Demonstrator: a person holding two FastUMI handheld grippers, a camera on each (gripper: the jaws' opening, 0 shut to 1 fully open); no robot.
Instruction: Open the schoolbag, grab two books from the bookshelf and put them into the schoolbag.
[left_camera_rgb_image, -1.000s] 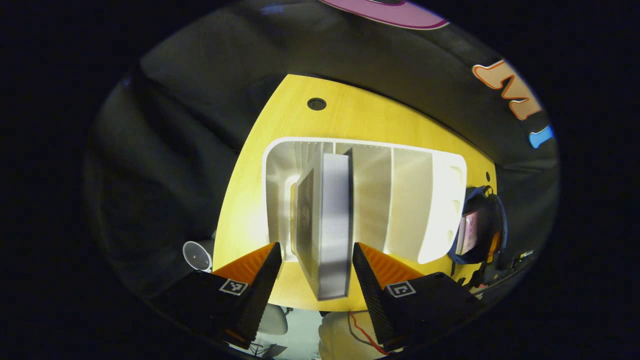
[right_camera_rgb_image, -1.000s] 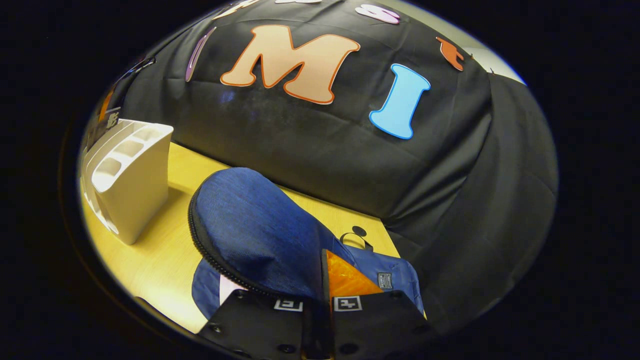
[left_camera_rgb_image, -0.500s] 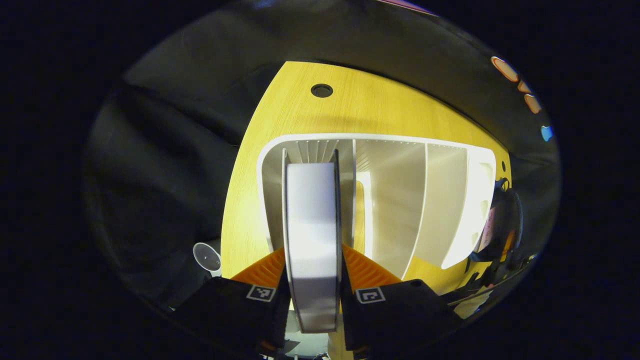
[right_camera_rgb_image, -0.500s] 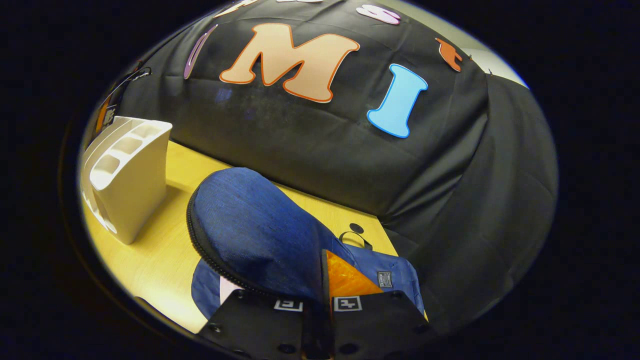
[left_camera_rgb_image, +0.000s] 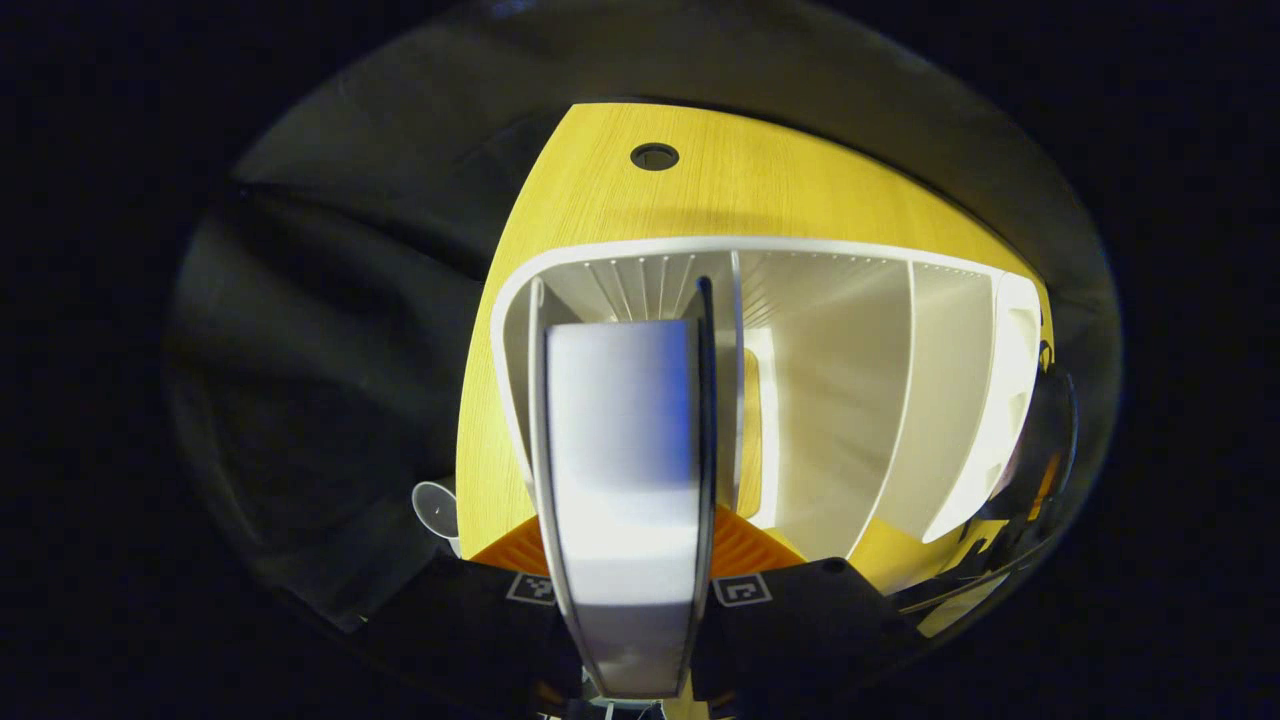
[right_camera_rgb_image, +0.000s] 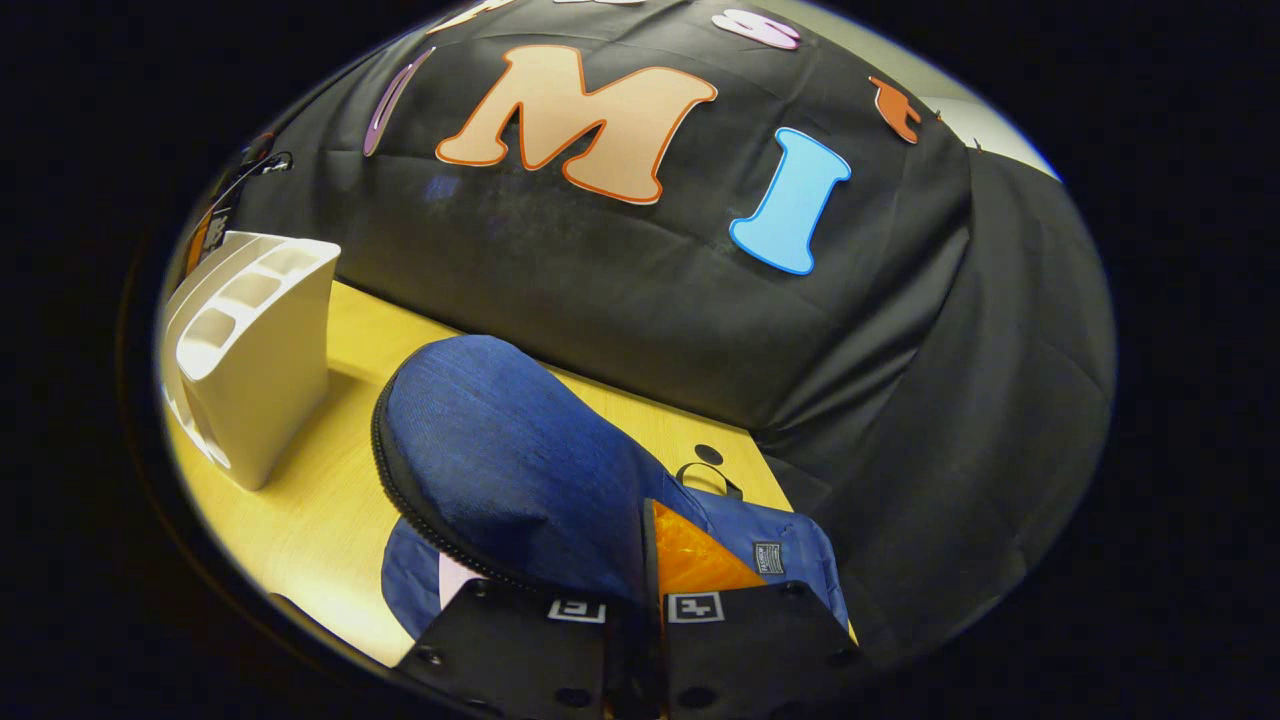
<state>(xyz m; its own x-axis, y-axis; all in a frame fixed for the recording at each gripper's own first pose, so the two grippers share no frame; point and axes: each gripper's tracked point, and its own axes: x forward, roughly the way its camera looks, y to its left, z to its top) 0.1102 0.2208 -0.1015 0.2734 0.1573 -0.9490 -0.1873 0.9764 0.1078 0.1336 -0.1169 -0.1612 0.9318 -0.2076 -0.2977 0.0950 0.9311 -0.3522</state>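
In the left gripper view I look down on a white bookshelf (left_camera_rgb_image: 960, 400) with several slots, standing on the yellow table (left_camera_rgb_image: 720, 190). My left gripper (left_camera_rgb_image: 625, 565) is shut on a thick book (left_camera_rgb_image: 620, 440) with white page edges, which stands in the leftmost slot. In the right gripper view a blue schoolbag (right_camera_rgb_image: 500, 470) lies on the table, and my right gripper (right_camera_rgb_image: 643, 580) is shut on its raised flap. Something pale pink (right_camera_rgb_image: 455, 578) shows in the bag's opening. The bookshelf (right_camera_rgb_image: 260, 350) stands to the bag's left.
A round cable hole (left_camera_rgb_image: 655, 156) is in the table behind the shelf, another hole (right_camera_rgb_image: 708, 454) sits behind the bag. A clear plastic cup (left_camera_rgb_image: 435, 505) shows beyond the table's left edge. Black cloth walls close in the back and sides.
My left gripper went from open around the book to shut on it, and the book now looms larger and closer. The right gripper stays holding the bag's flap, barely moved.
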